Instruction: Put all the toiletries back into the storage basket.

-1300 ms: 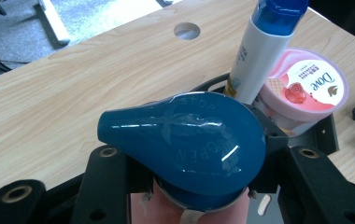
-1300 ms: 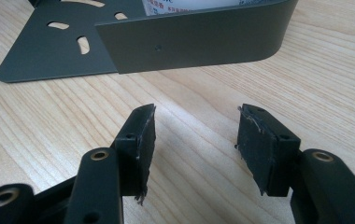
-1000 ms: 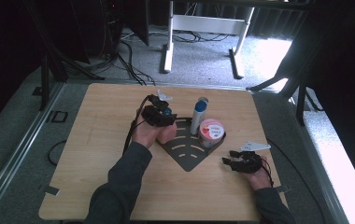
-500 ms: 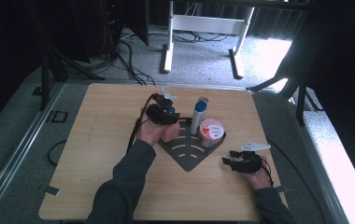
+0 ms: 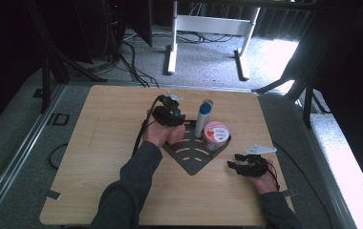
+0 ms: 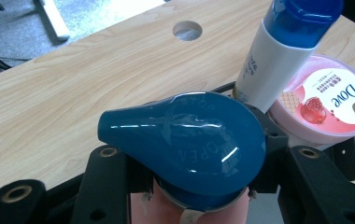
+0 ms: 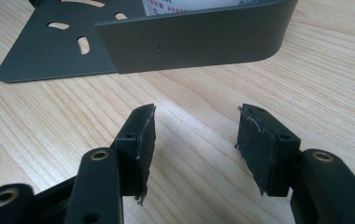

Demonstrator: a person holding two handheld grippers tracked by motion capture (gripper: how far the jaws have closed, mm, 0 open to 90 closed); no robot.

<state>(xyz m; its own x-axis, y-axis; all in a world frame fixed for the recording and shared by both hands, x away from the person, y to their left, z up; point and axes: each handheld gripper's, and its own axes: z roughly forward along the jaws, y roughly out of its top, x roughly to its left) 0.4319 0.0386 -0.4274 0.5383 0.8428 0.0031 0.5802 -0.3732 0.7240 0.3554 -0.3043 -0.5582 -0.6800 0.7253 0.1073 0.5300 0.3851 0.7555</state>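
My left claw (image 5: 171,110) had moved a bit toward the far edge of the bench (image 5: 98,143) since a second before. It was clamped on a bottle with a blue cap (image 6: 185,144), just beside the white tube (image 6: 278,51) and the pink tub (image 6: 327,100) on the dark tray (image 5: 191,155). My right claw (image 7: 194,140) sat apart and empty, low over the wood near the tray's wall.
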